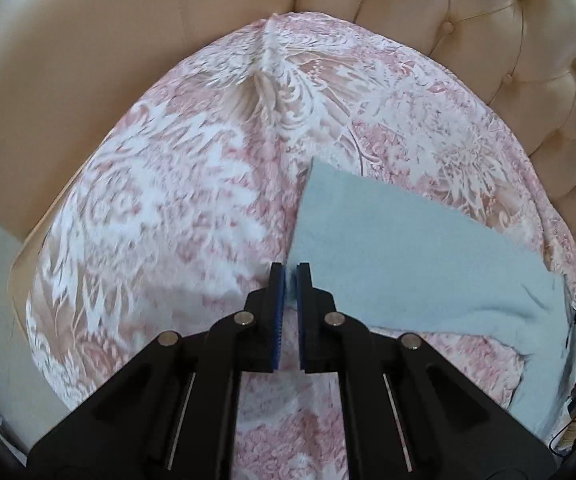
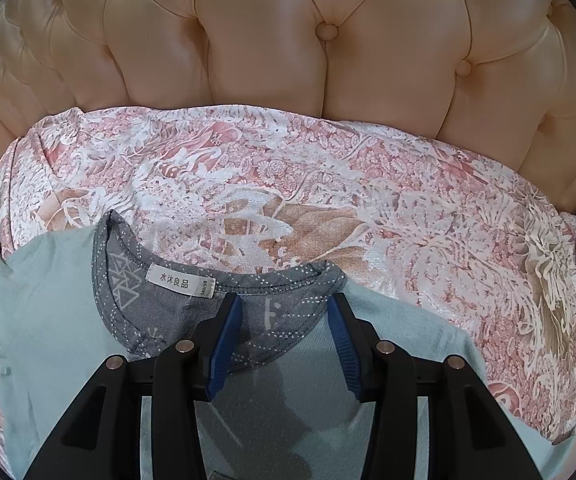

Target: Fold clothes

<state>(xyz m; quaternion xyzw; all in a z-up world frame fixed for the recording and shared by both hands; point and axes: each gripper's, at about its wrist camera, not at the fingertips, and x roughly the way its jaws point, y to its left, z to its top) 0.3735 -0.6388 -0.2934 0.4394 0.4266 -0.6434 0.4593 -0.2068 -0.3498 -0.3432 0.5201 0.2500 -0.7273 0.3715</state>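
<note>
Cream tufted sofa back (image 2: pixel 328 60) with buttons, glossy in soft light, pink-and-white floral cover (image 2: pixel 408 208) spread over the seat

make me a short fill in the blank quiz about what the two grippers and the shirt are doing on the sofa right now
1. The left gripper is shut on a corner of the light ____ shirt.
2. The right gripper hovers with its jaws ____ over the shirt's grey collar.
3. The white label sits inside the ____.
4. The shirt lies on a pink floral ____.

Missing words: blue; open; collar; cover
</note>
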